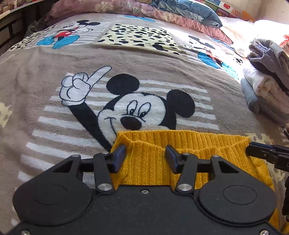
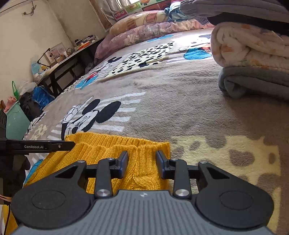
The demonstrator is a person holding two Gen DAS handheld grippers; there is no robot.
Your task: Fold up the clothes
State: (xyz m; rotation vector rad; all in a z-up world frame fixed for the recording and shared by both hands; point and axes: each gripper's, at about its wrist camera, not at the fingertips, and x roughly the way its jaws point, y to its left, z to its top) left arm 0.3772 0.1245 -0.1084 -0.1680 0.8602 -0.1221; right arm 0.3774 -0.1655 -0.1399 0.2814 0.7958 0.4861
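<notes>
A mustard-yellow knitted sweater [image 1: 151, 159] lies flat on the Mickey Mouse blanket [image 1: 126, 59], its ribbed hem towards the far side. My left gripper [image 1: 145, 153] is open over the hem's left part, jaws apart with knit between them. My right gripper [image 2: 142, 160] is open over the hem's right corner; the sweater [image 2: 112, 150] spreads to its left. The right gripper's tip shows at the right edge of the left wrist view [image 1: 261, 150]. The left gripper's tip shows at the left of the right wrist view [image 2: 54, 145].
A stack of folded clothes [image 1: 267, 79] stands on the bed to the right, close in the right wrist view [image 2: 252, 54]. Pillows and bedding [image 1: 144, 10] lie at the head. A cluttered desk [image 2: 59, 61] and bags [image 2: 36, 101] stand left of the bed.
</notes>
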